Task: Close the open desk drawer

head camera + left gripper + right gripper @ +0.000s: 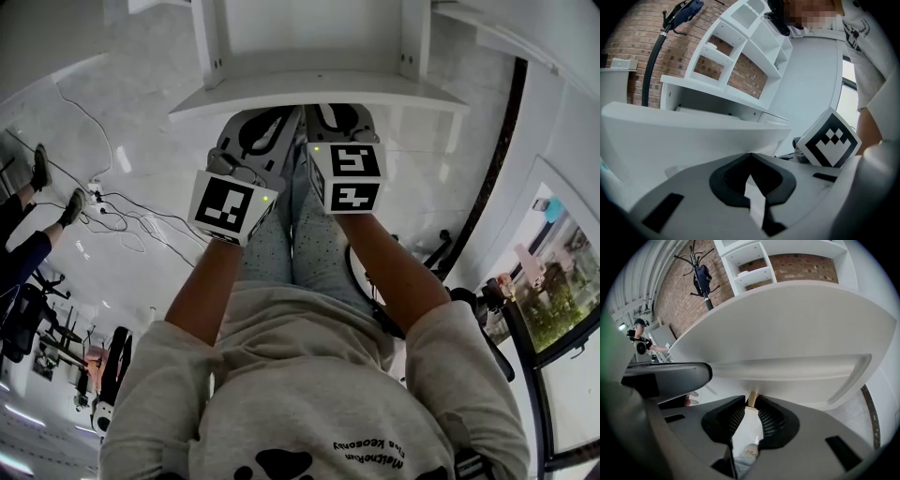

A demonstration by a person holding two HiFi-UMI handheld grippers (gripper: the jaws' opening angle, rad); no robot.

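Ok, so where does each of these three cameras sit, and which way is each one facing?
Head view: on the person's head, facing steeply down; grey sweatshirt, forearms, legs, left gripper and right gripper before the white desk.
Left gripper view: on the left gripper, facing along its jaws at the desk's front; the right gripper's marker cube and the sweatshirt show.
Right gripper view: on the right gripper, facing up under the desk top; only its own jaws show clearly.
Shared: both gripper views catch the shelf unit and coat stand.
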